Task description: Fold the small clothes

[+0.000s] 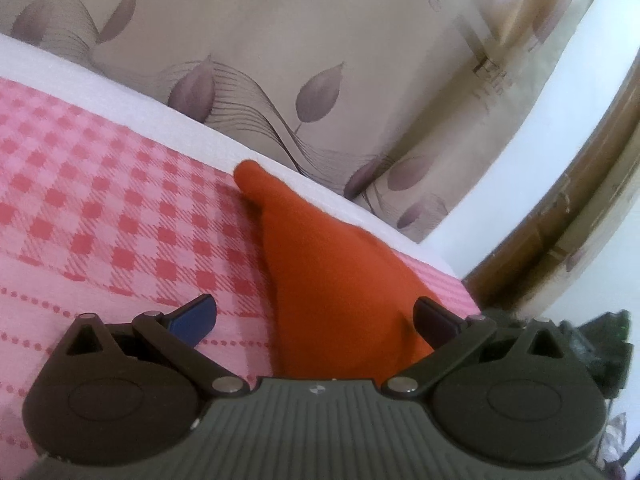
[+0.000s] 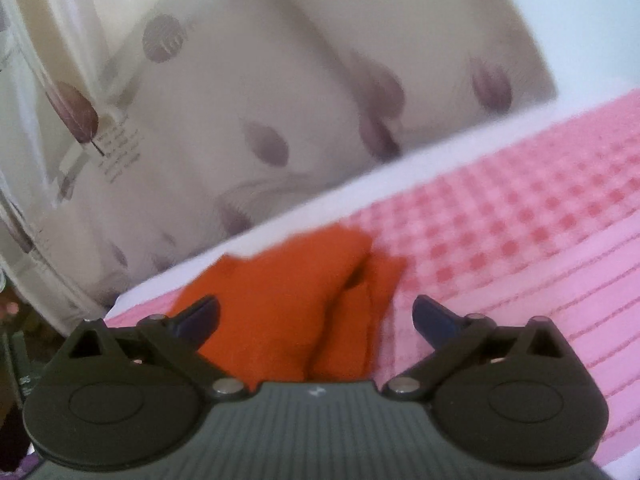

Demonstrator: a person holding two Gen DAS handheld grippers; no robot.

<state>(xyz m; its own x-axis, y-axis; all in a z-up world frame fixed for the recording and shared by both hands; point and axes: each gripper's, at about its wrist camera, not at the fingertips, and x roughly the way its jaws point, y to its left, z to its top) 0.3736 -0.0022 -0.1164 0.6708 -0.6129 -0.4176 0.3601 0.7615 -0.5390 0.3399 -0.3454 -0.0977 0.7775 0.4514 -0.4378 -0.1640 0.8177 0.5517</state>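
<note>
A small orange garment [image 1: 332, 272] lies on the pink checked cloth [image 1: 100, 200], near its far edge. In the left wrist view it runs from a narrow tip down between my fingers. My left gripper [image 1: 316, 318] is open, with the garment between the jaws, closer to the right finger. In the right wrist view the same garment [image 2: 288, 304] is bunched with a fold down its middle. My right gripper [image 2: 316, 318] is open over it, and its left finger overlaps the garment's edge. This view is blurred.
A white edge [image 1: 200, 128] borders the pink cloth. Behind it hangs a beige curtain with purple leaves [image 1: 320, 80]. A brown wooden frame [image 1: 560, 220] stands at the right, and dark clutter [image 1: 600, 352] lies below it.
</note>
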